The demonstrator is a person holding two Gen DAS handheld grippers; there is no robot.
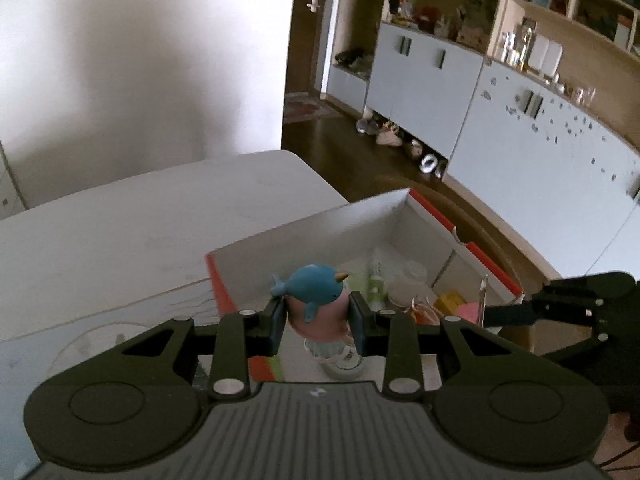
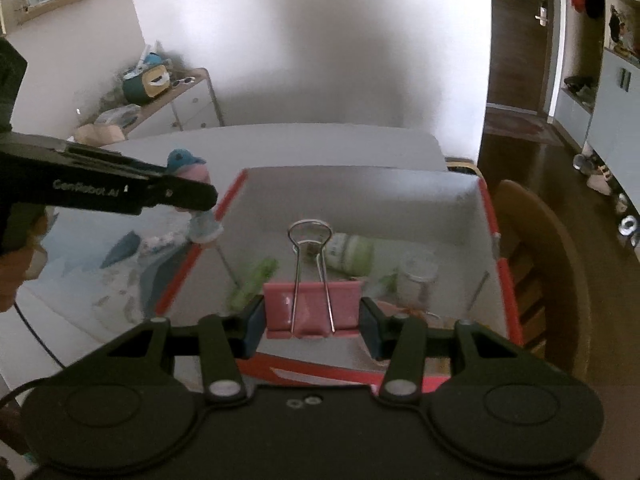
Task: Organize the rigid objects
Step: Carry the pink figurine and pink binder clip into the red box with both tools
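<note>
My left gripper (image 1: 317, 322) is shut on a small figurine (image 1: 316, 300) with a blue narwhal hat and pink head, held above the near left edge of a red-rimmed white box (image 1: 320, 232). In the right wrist view the same figurine (image 2: 192, 172) shows beside the left gripper, just left of the box's left rim (image 2: 224, 204). My right gripper (image 2: 313, 322) is shut on a pink binder clip (image 2: 312, 310), wire handles pointing forward, over the box's near edge. The right gripper also appears at the right in the left wrist view, its fingers (image 1: 508, 314) over the box.
Inside the box lie a green-labelled bottle (image 2: 352, 254), a green tube (image 2: 254, 282), a clear jar (image 2: 416, 276) and other small items. The box sits on a white table (image 1: 160, 216). A wooden chair (image 2: 540, 264) stands right of it; cabinets (image 1: 520, 152) line the far wall.
</note>
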